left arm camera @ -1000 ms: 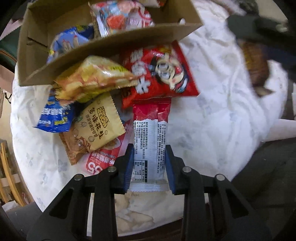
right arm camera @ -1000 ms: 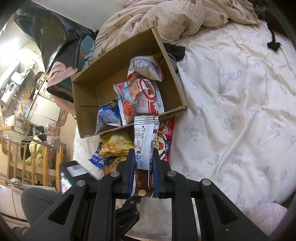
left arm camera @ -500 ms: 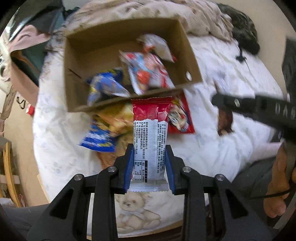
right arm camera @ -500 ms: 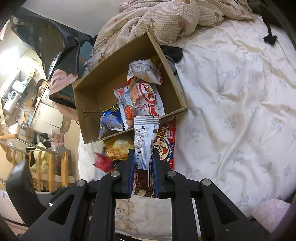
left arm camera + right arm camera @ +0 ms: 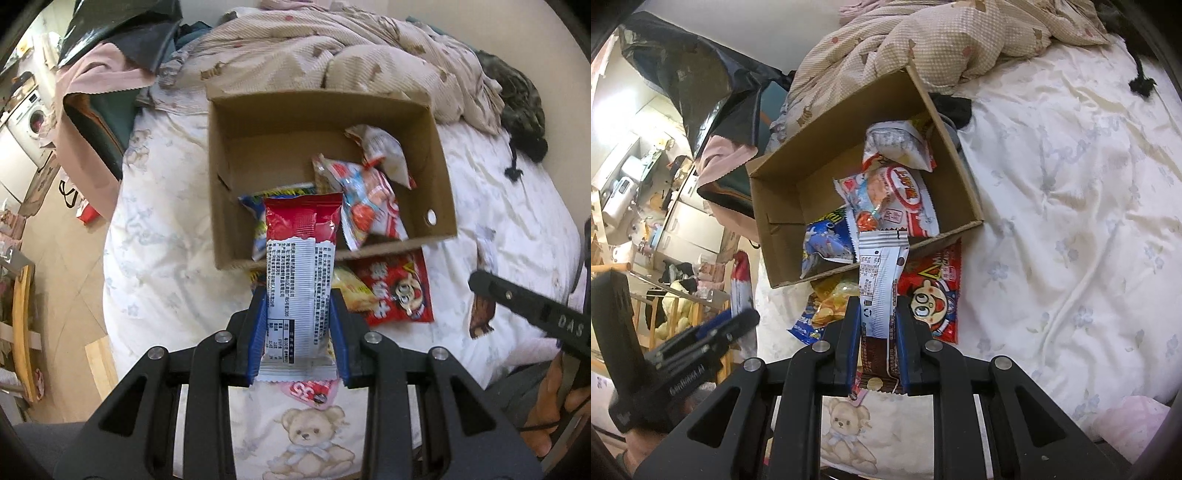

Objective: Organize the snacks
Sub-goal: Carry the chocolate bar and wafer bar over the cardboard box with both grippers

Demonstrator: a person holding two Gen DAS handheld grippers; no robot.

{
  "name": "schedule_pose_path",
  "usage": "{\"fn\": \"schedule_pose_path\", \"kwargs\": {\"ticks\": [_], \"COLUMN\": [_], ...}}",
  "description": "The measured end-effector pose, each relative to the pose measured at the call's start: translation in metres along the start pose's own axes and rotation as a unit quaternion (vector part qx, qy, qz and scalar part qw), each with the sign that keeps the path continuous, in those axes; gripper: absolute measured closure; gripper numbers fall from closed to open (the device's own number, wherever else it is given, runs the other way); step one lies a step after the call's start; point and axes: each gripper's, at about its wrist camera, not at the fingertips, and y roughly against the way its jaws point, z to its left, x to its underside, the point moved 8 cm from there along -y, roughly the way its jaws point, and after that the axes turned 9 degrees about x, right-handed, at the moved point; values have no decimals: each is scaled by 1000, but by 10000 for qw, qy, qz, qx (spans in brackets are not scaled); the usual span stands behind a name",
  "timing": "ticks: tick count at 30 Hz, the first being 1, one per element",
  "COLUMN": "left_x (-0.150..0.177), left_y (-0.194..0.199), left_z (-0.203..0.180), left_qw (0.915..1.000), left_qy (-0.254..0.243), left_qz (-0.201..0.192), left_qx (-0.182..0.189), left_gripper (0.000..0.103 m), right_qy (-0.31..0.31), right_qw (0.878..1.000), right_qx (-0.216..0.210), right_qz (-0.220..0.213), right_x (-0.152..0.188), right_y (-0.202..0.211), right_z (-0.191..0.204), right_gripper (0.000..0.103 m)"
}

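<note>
Left gripper (image 5: 298, 325) clamps the lower part of a red-and-white snack pack (image 5: 300, 280), which sticks out toward 12 o'clock, its red top overlapping the front wall of the cardboard box (image 5: 439, 184). Right gripper (image 5: 877, 334) pinches a white-and-brown wafer pack (image 5: 879, 284) the same way, tip reaching the box (image 5: 964, 184) front edge. Box sits on the floral bedsheet (image 5: 1071, 221) with several packets inside. Left view alone shows the pink "35" packet (image 5: 314, 393) under the jaws; right view alone shows the blue packet (image 5: 803, 326) at 10 o'clock outside the box. Red cartoon packet (image 5: 399, 291) lies at 2 o'clock.
</note>
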Motion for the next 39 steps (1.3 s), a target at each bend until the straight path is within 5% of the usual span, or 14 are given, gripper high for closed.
{"fn": "schedule_pose_path", "kwargs": {"ticks": [6, 19, 39], "left_x": [-10, -53, -66], "left_y": [-1, 3, -45], "left_z": [9, 31, 52], "left_qw": [9999, 9988, 9971], "left_qy": [-86, 1, 516], "left_qz": [-85, -484, -502], "left_qx": [-25, -23, 237], "left_gripper": [75, 75, 75], "right_qy": [127, 254, 639], "right_qw": [9983, 9954, 9965], "right_qx": [-225, -175, -251], "right_qz": [-515, -909, -488], "right_x": [-13, -49, -73], "right_y": [17, 15, -45], "right_z": [12, 20, 58], "right_gripper": [85, 85, 85]}}
